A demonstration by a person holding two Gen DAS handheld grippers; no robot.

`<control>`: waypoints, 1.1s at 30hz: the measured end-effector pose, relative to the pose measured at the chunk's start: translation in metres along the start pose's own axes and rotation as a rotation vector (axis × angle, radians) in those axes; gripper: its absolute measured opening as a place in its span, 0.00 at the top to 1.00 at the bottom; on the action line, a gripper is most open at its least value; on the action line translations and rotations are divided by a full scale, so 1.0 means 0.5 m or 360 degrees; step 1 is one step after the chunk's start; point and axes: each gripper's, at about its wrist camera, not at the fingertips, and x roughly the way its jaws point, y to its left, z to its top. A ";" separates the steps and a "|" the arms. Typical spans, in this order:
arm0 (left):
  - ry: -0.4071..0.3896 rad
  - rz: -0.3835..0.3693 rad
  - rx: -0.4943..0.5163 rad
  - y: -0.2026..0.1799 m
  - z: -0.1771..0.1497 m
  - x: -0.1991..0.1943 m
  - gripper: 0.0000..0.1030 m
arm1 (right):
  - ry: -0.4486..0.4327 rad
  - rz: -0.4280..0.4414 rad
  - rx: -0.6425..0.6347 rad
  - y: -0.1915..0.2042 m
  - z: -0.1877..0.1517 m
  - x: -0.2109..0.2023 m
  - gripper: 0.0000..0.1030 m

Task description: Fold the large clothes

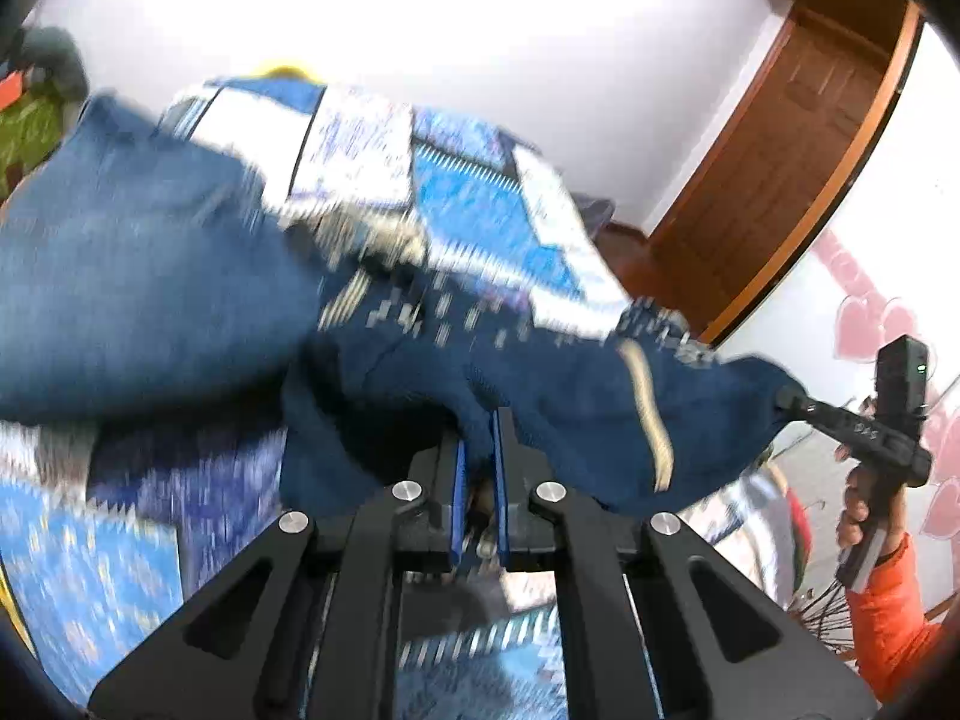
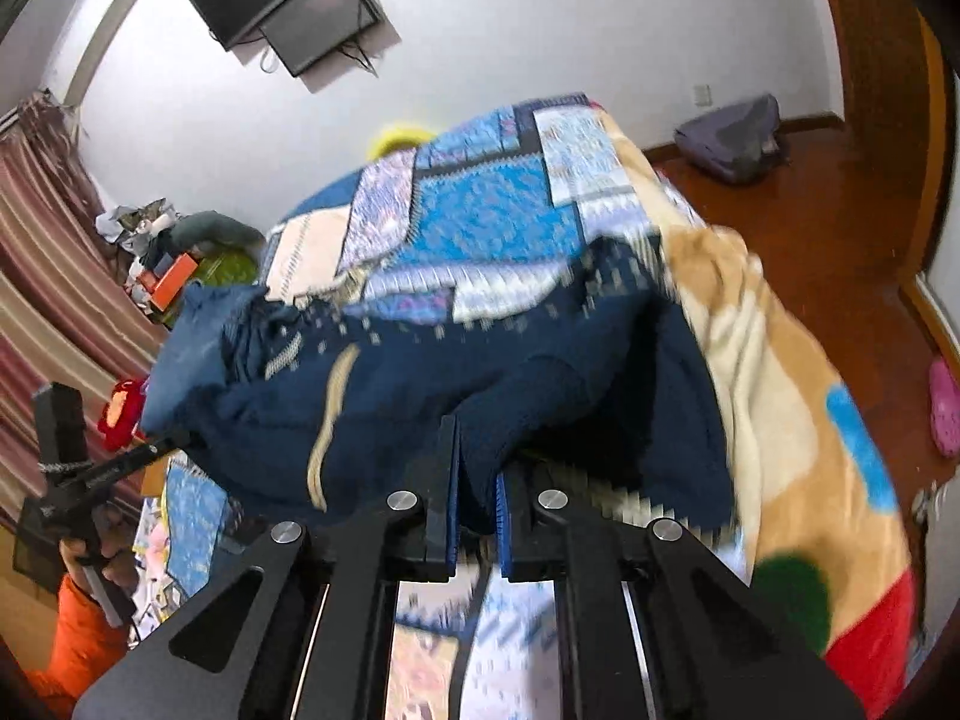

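Observation:
A large dark navy knitted sweater (image 1: 558, 414) with cream stripes and pale flecks hangs stretched between both grippers above the bed; it also shows in the right wrist view (image 2: 420, 396). My left gripper (image 1: 478, 420) is shut on a fold of its edge. My right gripper (image 2: 477, 450) is shut on another part of the edge. The right gripper (image 1: 792, 399) shows in the left wrist view pinching the sweater's far corner. The left gripper (image 2: 162, 450) shows in the right wrist view at the sweater's left end. Both views are motion-blurred.
A blue patchwork quilt (image 2: 480, 216) covers the bed, with a beige cartoon blanket (image 2: 792, 396) along its right side. A blue pillow (image 1: 138, 276) lies on it. A wooden door (image 1: 792, 156), wall TV (image 2: 288, 6), grey bag (image 2: 732, 138) on the wood floor, curtains (image 2: 42, 276).

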 end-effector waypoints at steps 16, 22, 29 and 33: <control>-0.0131 0.0306 -0.0077 0.055 0.249 0.161 0.95 | -0.0023 -0.0298 -0.0088 0.000 0.205 0.160 0.92; -0.0036 0.0436 0.0015 0.062 0.225 0.201 0.95 | 0.0173 -0.0480 -0.0196 0.005 0.200 0.207 0.87; 0.0111 0.0493 0.0221 0.023 0.159 0.211 0.70 | -0.0100 -0.0580 -0.0232 0.017 0.235 0.111 0.45; 0.0126 0.0480 0.0272 -0.004 0.110 0.197 0.46 | -0.0047 -0.0477 -0.0266 0.037 0.224 0.095 0.45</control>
